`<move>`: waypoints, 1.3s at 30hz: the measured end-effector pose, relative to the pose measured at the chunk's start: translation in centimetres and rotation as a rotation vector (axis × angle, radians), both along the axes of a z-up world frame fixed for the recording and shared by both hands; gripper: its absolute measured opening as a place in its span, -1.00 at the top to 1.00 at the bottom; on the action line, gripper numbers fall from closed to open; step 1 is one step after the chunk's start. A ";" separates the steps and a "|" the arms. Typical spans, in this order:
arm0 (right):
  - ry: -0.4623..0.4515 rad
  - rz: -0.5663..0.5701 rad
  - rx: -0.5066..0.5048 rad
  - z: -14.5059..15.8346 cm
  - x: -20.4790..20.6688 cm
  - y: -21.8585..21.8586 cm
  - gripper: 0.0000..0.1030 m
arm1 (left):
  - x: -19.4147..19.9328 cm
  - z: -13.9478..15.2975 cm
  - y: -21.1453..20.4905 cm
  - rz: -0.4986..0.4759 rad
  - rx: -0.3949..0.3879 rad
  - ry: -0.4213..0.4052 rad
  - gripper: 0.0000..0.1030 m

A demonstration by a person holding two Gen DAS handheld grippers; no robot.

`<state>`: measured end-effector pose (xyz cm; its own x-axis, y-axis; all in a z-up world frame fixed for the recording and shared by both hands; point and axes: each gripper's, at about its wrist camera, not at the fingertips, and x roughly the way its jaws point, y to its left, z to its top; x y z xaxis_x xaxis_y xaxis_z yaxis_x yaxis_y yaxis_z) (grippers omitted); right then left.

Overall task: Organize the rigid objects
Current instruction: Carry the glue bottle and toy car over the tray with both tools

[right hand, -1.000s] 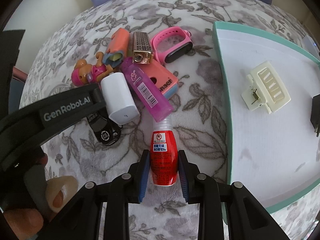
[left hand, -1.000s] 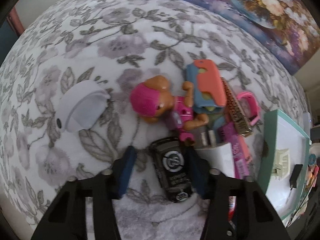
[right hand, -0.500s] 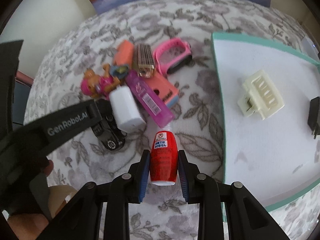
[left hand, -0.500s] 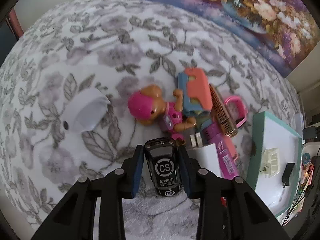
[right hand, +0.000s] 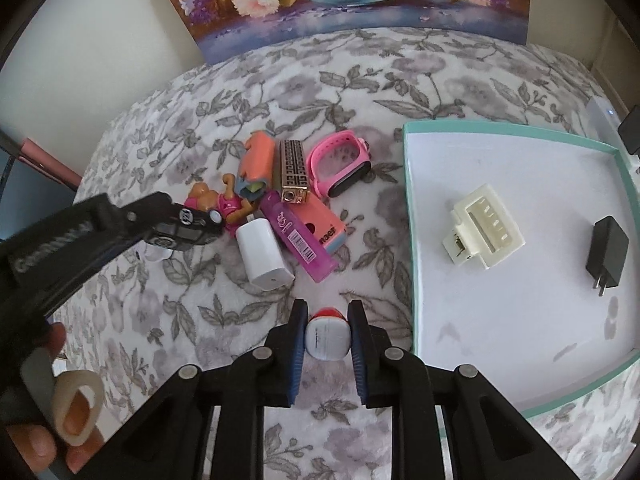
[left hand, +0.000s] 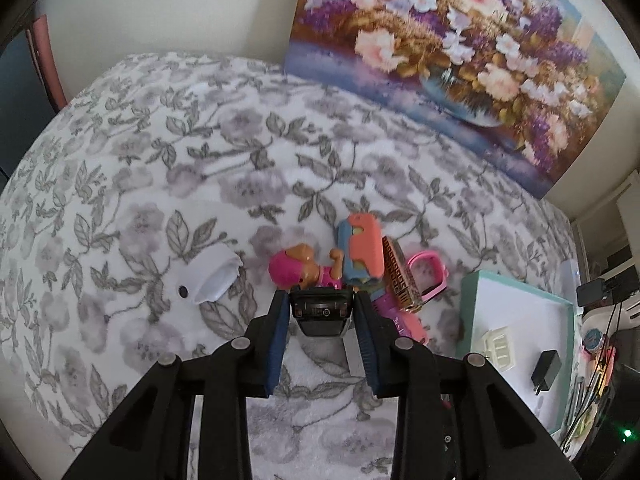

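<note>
We find both tools loaded and raised. A second ago the black toy car [left hand: 321, 314] lay flat on the flowered cover between the spread fingers of the left gripper [left hand: 321, 320]; half a second ago those fingers had closed on it. Now the car is pinched between the blue pads and seen end-on, and the right wrist view shows it carried clear above the pile, over the dog figure [right hand: 208, 200].

The right gripper [right hand: 327, 338] has likewise lifted the red bottle [right hand: 326, 334]. Earlier its label faced the camera as it lay on the cover; now only its white end and a sliver of red show between the pads, so it has tipped in the grip as it rose.

In our judgement both picks are complete, and transfer to the teal-rimmed tray [right hand: 412, 240] is the step that remains. The tray lies to the right of the pile and already holds a cream hair clip [right hand: 484, 232] and a black plug adapter [right hand: 606, 252].

Position relative to the fingers: the car sits at the tips of the left pair, spanning the full gap, with contact on both sides. The bottle sits near the tips of the right pair, gripped across its width. Left on the cover are the white charger [right hand: 262, 258], purple lighter [right hand: 300, 238], pink watch band [right hand: 340, 162] and gold lighter [right hand: 294, 172].
</note>
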<state>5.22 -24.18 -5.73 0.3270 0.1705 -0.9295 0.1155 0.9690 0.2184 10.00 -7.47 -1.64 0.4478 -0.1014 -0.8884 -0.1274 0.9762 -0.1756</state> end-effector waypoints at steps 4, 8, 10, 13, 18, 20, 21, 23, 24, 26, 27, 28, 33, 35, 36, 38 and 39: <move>-0.022 -0.019 0.026 0.6 -0.1 -0.7 0.57 | -0.5 1.1 0.2 0.003 -0.020 -0.028 0.34; -0.044 -0.042 0.048 1.5 -0.4 -1.6 0.57 | -0.8 2.2 0.1 -0.002 -0.023 -0.056 0.34; -0.056 -0.056 0.056 1.9 -0.5 -2.2 0.57 | -0.9 2.5 0.0 -0.006 -0.030 -0.064 0.34; -0.067 -0.078 0.059 2.4 -0.6 -3.0 0.57 | -1.1 2.9 -0.2 -0.015 -0.036 -0.074 0.34; -0.085 -0.135 0.036 3.0 -1.1 -4.8 0.57 | -1.5 3.3 -1.4 -0.052 -0.041 -0.083 0.34; -0.086 -0.158 0.040 3.1 -1.2 -5.7 0.57 | -1.6 3.3 -2.1 -0.068 -0.037 -0.083 0.34; -0.086 -0.169 0.042 3.2 -1.3 -6.1 0.57 | -1.7 3.3 -2.5 -0.079 -0.033 -0.082 0.34; -0.092 -0.192 0.042 3.4 -1.6 -7.0 0.57 | -1.8 3.3 -3.2 -0.097 -0.028 -0.082 0.34; -0.096 -0.203 0.043 3.6 -1.7 -7.5 0.57 | -1.9 3.4 -3.7 -0.108 -0.026 -0.081 0.34; -0.104 -0.222 0.047 3.8 -2.0 -8.4 0.57 | -2.1 3.4 -4.6 -0.129 -0.018 -0.081 0.34; -0.107 -0.232 0.046 3.9 -2.1 -8.8 0.57 | -2.1 3.4 -5.1 -0.142 -0.012 -0.081 0.34; -0.110 -0.244 0.038 4.1 -2.3 -9.2 0.57 | -2.2 3.5 -5.6 -0.154 -0.006 -0.082 0.34; -0.118 -0.323 -0.036 4.4 -3.4 -11.7 0.57 | -2.8 3.5 -8.4 -0.220 0.022 -0.079 0.34; -0.117 -0.356 -0.063 4.5 -3.8 -12.7 0.57 | -3.0 3.3 -9.6 -0.251 0.030 -0.075 0.34; -0.116 -0.376 -0.083 4.5 -4.1 -13.2 0.57 | -3.2 3.2 -10.3 -0.272 0.034 -0.071 0.34; -0.116 -0.405 -0.106 4.5 -4.6 -14.2 0.57 | -3.5 3.0 -11.6 -0.306 0.039 -0.064 0.34; -0.116 -0.421 -0.117 4.6 -4.8 -14.7 0.57 | -3.7 2.9 -12.3 -0.323 0.043 -0.061 0.34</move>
